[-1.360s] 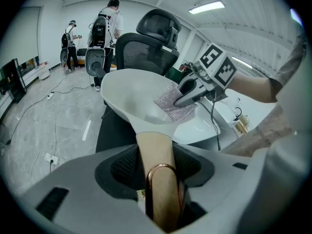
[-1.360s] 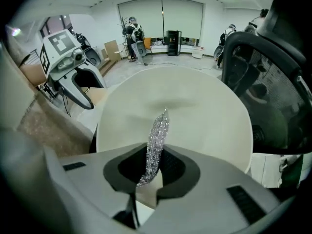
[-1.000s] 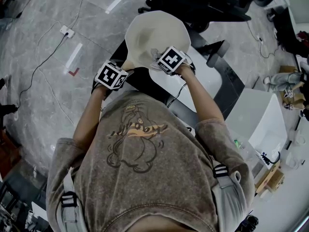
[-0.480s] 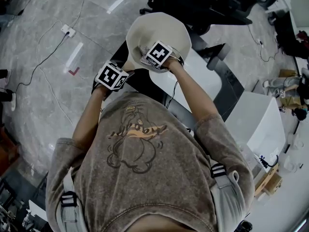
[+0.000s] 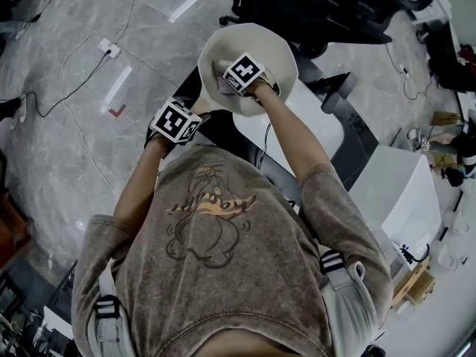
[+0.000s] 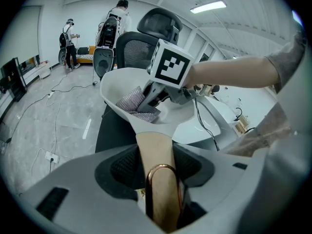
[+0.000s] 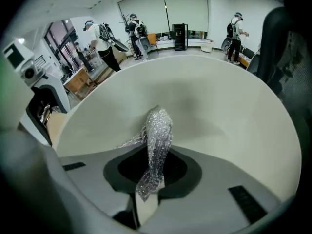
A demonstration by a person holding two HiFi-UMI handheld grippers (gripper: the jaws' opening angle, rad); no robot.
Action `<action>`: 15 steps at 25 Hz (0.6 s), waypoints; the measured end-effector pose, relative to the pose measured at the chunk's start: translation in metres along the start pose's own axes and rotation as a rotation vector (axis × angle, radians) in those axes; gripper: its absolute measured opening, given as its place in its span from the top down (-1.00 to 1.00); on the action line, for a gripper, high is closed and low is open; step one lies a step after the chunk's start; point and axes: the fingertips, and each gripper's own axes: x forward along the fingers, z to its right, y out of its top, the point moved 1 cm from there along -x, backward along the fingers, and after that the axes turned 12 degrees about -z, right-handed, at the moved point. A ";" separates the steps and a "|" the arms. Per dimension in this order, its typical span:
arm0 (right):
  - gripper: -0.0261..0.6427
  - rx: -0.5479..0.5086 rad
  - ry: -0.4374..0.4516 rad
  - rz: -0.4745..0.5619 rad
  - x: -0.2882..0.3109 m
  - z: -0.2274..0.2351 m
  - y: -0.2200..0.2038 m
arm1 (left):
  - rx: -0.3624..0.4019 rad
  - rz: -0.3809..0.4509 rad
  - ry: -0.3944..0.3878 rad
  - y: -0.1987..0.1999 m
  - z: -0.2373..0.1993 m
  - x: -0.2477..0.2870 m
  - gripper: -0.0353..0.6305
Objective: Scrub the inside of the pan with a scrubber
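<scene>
The left gripper holds the cream pan by its handle. In the left gripper view the handle passes straight between the two dark pads, which are closed against its sides, and the copper ring at the near end of the handle lies between the jaws. The bowl of the pan is at the far end, tilted so that its inside faces the right gripper. The right gripper reaches into the bowl from the right. Its jaws are pinched together on the silver mesh scrubber. The near end of the scrubber is squeezed between the fingertips, and the rest stands out beyond them toward the inner wall of the pan. In the left gripper view the scrubber lies flat on the inside of the bowl, on its left part, just under the right gripper's tips. A black office chair stands behind the pan
</scene>
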 end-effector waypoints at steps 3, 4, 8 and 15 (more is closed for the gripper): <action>0.72 -0.002 -0.004 0.007 0.000 0.006 0.007 | -0.001 -0.002 -0.001 0.000 0.000 0.000 0.21; 0.72 -0.005 -0.016 0.008 0.000 0.010 0.010 | -0.001 -0.003 -0.001 0.000 0.000 0.000 0.21; 0.72 -0.008 -0.069 0.024 -0.001 0.022 0.019 | -0.007 -0.005 -0.002 0.000 0.000 0.001 0.21; 0.72 0.036 -0.139 0.077 -0.006 0.046 0.025 | -0.012 -0.004 -0.001 0.001 0.000 0.002 0.21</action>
